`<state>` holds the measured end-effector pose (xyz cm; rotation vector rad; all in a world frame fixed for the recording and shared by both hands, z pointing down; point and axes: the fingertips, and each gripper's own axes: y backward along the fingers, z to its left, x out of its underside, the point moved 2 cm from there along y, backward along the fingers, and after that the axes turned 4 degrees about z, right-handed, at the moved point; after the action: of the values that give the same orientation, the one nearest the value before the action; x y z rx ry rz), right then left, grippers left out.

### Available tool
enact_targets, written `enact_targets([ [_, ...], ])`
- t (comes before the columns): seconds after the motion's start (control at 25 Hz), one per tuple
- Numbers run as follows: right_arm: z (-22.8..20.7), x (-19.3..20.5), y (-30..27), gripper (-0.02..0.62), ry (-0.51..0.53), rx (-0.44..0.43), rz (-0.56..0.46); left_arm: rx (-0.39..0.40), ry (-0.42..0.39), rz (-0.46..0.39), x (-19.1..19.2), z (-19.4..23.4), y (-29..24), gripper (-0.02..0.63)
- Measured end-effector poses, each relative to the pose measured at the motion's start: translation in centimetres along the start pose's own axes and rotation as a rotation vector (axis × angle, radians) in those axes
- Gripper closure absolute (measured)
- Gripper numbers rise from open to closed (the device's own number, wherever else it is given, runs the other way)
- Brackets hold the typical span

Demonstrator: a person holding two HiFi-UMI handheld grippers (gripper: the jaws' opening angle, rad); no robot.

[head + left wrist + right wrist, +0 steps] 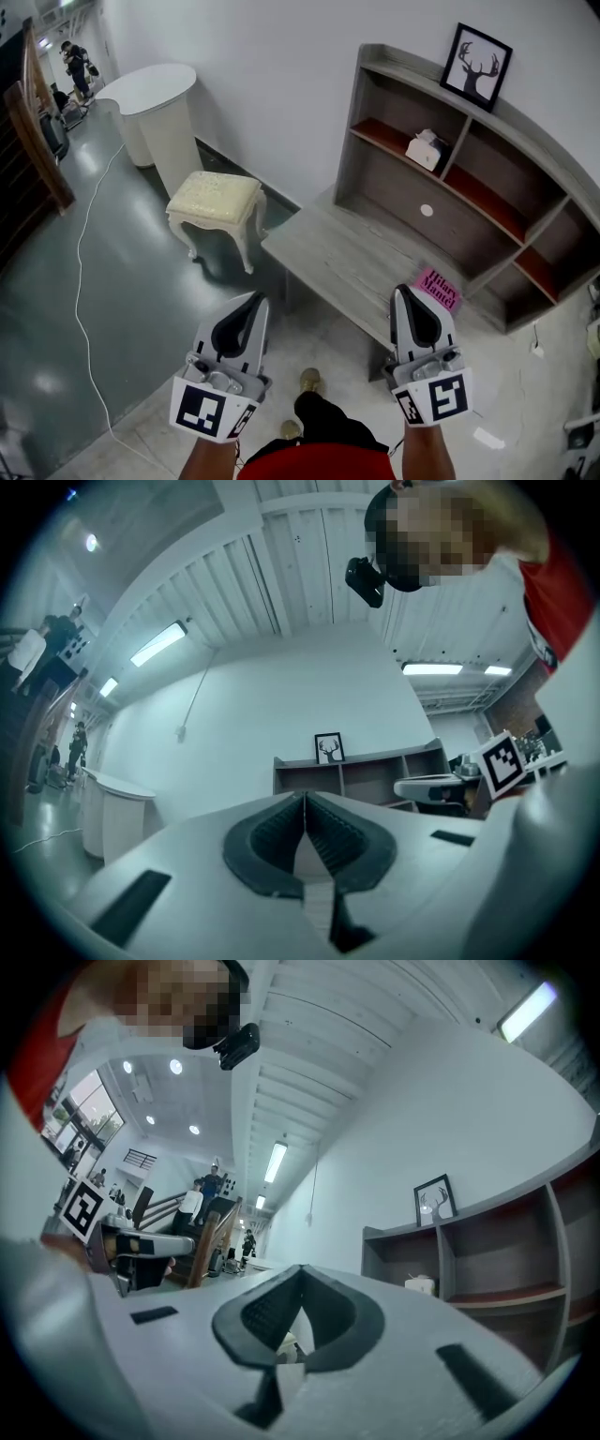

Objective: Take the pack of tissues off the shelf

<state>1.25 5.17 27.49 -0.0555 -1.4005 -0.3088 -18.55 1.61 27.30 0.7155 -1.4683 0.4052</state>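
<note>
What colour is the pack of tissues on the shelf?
White pack of tissues; head view shows best.

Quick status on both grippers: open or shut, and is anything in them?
Left gripper: shut, holding nothing.
Right gripper: shut, holding nothing.

one legible text is showing in the head view: "hilary mantel", printed in dark letters over two lines on a small flat pink rectangular book (438,289). the lettering is running tilted across the cover. the book is lying on the pale grey wood-grain lower ledge (328,248) of the shelf unit. no other marks are reading as text.
</note>
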Motion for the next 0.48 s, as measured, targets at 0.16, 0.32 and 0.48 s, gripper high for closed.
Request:
enact_targets([
  [0.16,-1.8,1.3,-3.9,0.591,-0.006,0.041,-0.01,0.017,-0.025,-0.002,0.6,2.8,-3.8,0.594],
  [0.32,-4.8,2.6,-8.5,0.591,-0.006,0.088,-0.027,0.046,-0.046,-0.003,1.3,5.4,-9.1,0.595],
  [0.48,-8.6,4.0,-13.2,0.591,0.01,0.154,-0.031,0.084,-0.061,0.013,2.4,7.6,-16.1,0.594],
])
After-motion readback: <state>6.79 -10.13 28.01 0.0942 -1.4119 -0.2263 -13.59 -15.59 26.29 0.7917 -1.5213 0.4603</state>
